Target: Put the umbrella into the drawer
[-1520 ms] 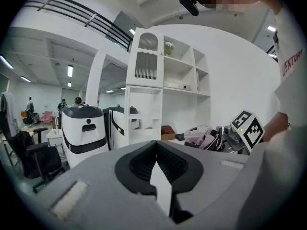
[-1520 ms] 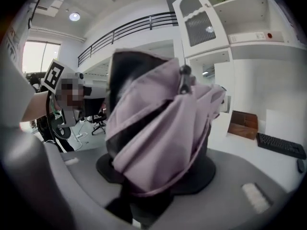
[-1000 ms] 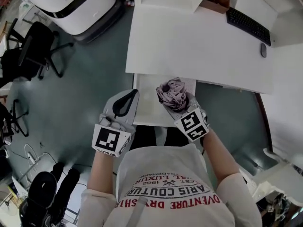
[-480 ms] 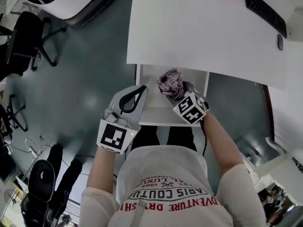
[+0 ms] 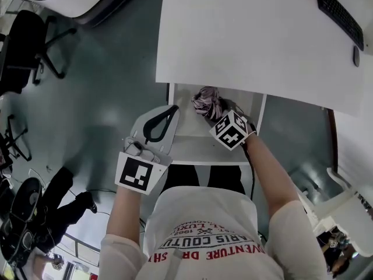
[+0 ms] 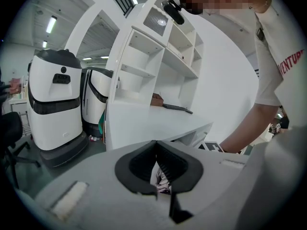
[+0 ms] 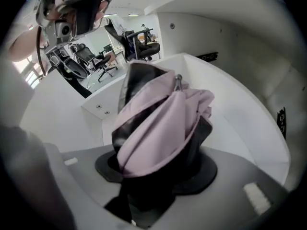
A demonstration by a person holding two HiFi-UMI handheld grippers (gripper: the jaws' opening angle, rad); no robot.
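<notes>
A folded pink and black umbrella is held in my right gripper, which points steeply down into the open white drawer under the desk. In the right gripper view the umbrella fills the space between the dark jaws, above the drawer's floor and walls. The jaws are beginning to open, with the umbrella still pressed between them. My left gripper hovers at the drawer's left front corner, its tips together and nothing in them. Through its jaws in the left gripper view a bit of the umbrella shows.
A keyboard and a mouse lie at the desk's far right. Office chairs stand on the grey floor to the left. White machines stand beyond the desk's left end. The person's legs are right behind the drawer front.
Both grippers have come down. The right one tipped steeper and carried the umbrella from above the drawer's front down into it. The left one sank beside the drawer's left corner.
</notes>
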